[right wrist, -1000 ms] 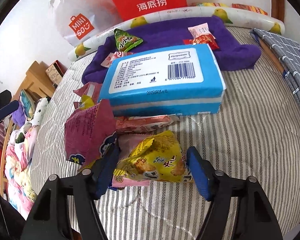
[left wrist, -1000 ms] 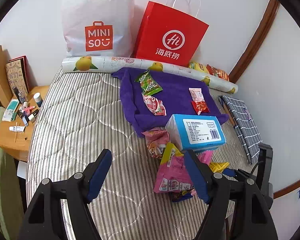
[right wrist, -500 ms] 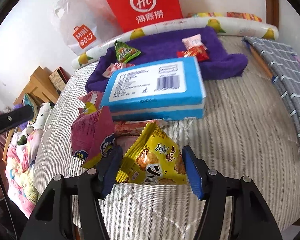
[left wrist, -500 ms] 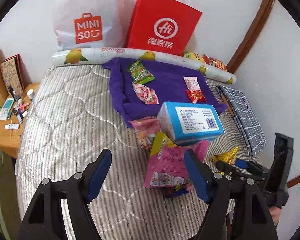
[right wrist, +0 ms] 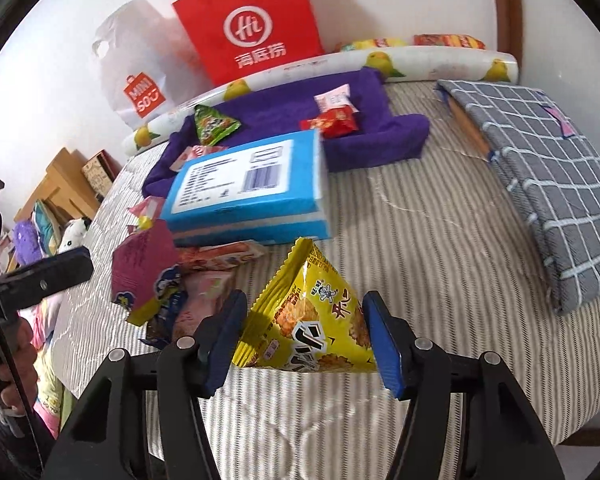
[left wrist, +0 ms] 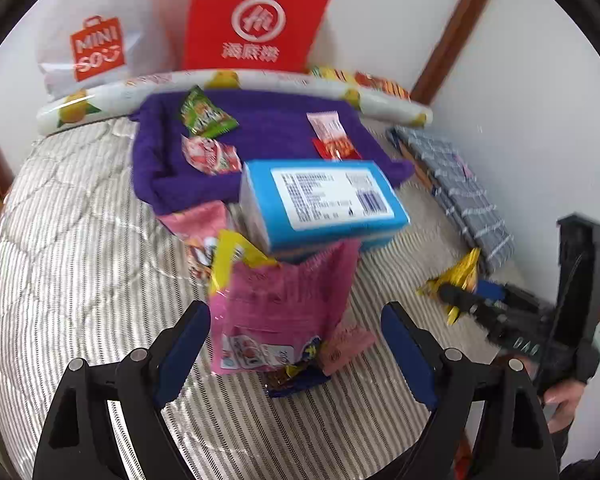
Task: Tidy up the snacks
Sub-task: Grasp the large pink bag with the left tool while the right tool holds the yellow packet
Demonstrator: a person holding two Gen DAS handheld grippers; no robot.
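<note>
- Right wrist view, closest in: the right tool (right wrist: 304,332) is clamped on a yellow snack packet (right wrist: 312,320), pads pressing both sides, and the packet looks lifted a bit off the bed (right wrist: 420,248). My guess is it's headed for the purple towel.
- Left wrist view, closest in: the left tool (left wrist: 296,340) has its jaws opening right now, with a pink snack bag (left wrist: 284,304) standing between them. The pads don't look like they're pressing it, so I'd call it released, probably widening to fit the bag.
- Just behind that, the rest of the loose snack pile (right wrist: 180,280) is bunched up against a blue tissue pack (left wrist: 320,200), which sits half on top of it. Looks like the unsorted heap.
- Further back, the purple towel (left wrist: 268,128) is spread flat with a green packet (left wrist: 204,116), a red-and-white packet (left wrist: 208,154) and two small pink and red ones (left wrist: 332,138) spaced apart on it. That seems to be the sorted spot.
- Off to the right, a grey checked cloth (right wrist: 540,168) lies folded on the bed, well apart from the snacks.
- Farthest back, a fruit-print roll (left wrist: 220,84) runs along the wall, with a red paper bag (left wrist: 256,20) and a white Miniso bag (left wrist: 96,48) propped behind it.
</note>
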